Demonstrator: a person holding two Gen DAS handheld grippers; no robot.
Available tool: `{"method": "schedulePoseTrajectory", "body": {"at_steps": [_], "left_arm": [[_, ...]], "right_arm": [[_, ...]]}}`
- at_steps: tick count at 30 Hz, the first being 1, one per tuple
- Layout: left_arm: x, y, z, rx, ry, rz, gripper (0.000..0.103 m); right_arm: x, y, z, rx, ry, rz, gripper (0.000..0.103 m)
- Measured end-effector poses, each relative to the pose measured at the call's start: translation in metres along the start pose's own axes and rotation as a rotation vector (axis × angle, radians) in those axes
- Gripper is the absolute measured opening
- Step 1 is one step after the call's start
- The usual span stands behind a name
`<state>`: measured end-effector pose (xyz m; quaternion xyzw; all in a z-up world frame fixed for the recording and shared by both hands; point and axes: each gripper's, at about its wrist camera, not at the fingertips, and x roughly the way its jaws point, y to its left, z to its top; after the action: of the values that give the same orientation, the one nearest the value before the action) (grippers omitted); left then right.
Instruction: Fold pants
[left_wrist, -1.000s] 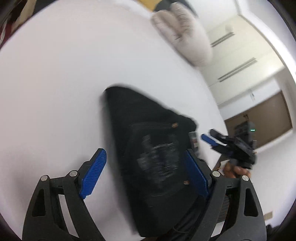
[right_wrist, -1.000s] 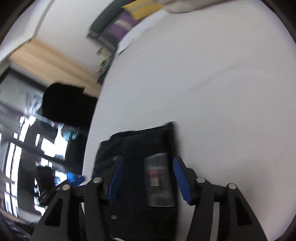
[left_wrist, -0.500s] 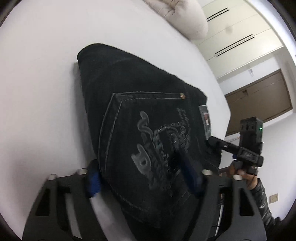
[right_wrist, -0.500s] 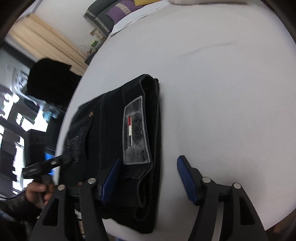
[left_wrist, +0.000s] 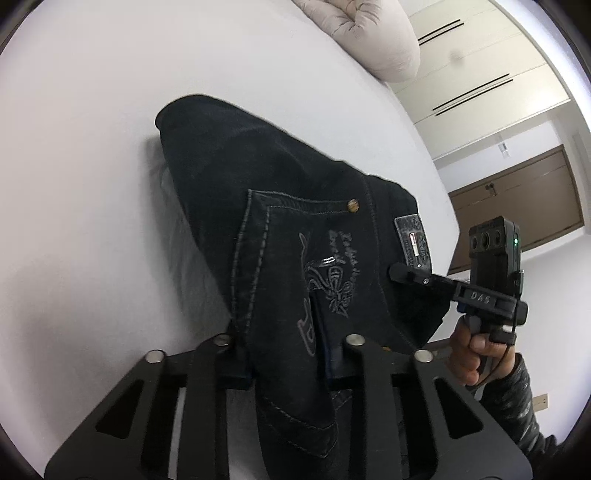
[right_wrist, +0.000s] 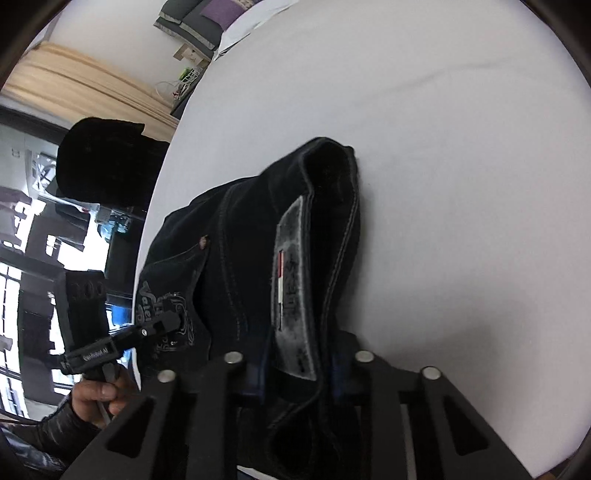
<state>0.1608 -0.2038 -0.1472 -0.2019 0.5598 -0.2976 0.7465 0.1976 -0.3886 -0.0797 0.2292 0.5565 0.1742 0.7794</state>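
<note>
Black folded jeans (left_wrist: 280, 206) lie on the white bed, back pocket with grey embroidery facing up. My left gripper (left_wrist: 288, 354) is shut on the near edge of the jeans by the pocket. My right gripper (right_wrist: 299, 365) is shut on the waistband (right_wrist: 340, 236) next to the grey leather patch (right_wrist: 291, 280). The right gripper also shows in the left wrist view (left_wrist: 402, 275), touching the waistband. The left gripper shows in the right wrist view (right_wrist: 168, 325) at the pocket. The cloth is lifted slightly near both grippers.
White bed sheet (left_wrist: 92, 166) spreads around the jeans. A beige pillow (left_wrist: 369, 40) lies at the far end. A dark chair back (right_wrist: 99, 158) stands beside the bed edge. Dark and purple cushions (right_wrist: 207, 14) lie far off.
Both grippers moved in onto the jeans and closed: left on the pocket edge, right on the waistband. The cloth now bunches up between the jaws.
</note>
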Motion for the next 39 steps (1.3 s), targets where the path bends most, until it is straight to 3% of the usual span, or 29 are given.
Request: {"method": "schedulePoseTrajectory", "body": {"at_steps": [5,11,16,21,23,24,25,27,30,34,36,38,39], "left_arm": [[-0.025,-0.003,0.013,0.007,-0.050,-0.038,0.016],[-0.088,0.021,0.069,0.073,-0.163,0.016,0.016],[-0.106,0.068,0.122,0.094,-0.185,0.103,0.016],[-0.086,0.138,0.148,0.028,-0.148,0.123,0.017],[-0.066,0.162,0.144,-0.015,-0.129,0.113,0.021],[-0.063,0.166,0.143,-0.022,-0.131,0.107,0.028],[-0.059,0.172,0.138,-0.029,-0.142,0.094,0.031],[-0.055,0.178,0.133,-0.040,-0.172,0.057,0.035],[-0.070,0.190,0.130,-0.042,-0.237,0.057,0.044],[-0.083,0.171,0.124,-0.005,-0.314,0.210,0.072],[-0.096,0.155,0.115,0.013,-0.357,0.267,0.074],[-0.120,0.131,0.096,0.059,-0.431,0.384,0.080],[-0.127,0.118,0.091,0.081,-0.455,0.408,0.083]], "right_arm": [[-0.014,0.039,0.012,-0.053,-0.049,0.011,0.020],[-0.002,0.094,0.070,-0.110,-0.101,0.120,0.020],[0.067,0.122,0.133,-0.085,-0.075,0.209,0.020],[0.139,0.117,0.156,-0.013,-0.025,0.223,0.020],[0.156,0.104,0.154,0.022,-0.003,0.222,0.021],[0.162,0.093,0.151,0.051,0.005,0.234,0.028],[0.165,0.086,0.148,0.072,0.006,0.236,0.033],[0.166,0.071,0.141,0.102,-0.010,0.314,0.035],[0.161,0.061,0.132,0.129,-0.028,0.355,0.037],[0.142,0.060,0.117,0.147,-0.081,0.328,0.054],[0.128,0.062,0.109,0.145,-0.108,0.275,0.060],[0.106,0.066,0.097,0.129,-0.152,0.230,0.062],[0.090,0.074,0.089,0.106,-0.189,0.201,0.062]]}}
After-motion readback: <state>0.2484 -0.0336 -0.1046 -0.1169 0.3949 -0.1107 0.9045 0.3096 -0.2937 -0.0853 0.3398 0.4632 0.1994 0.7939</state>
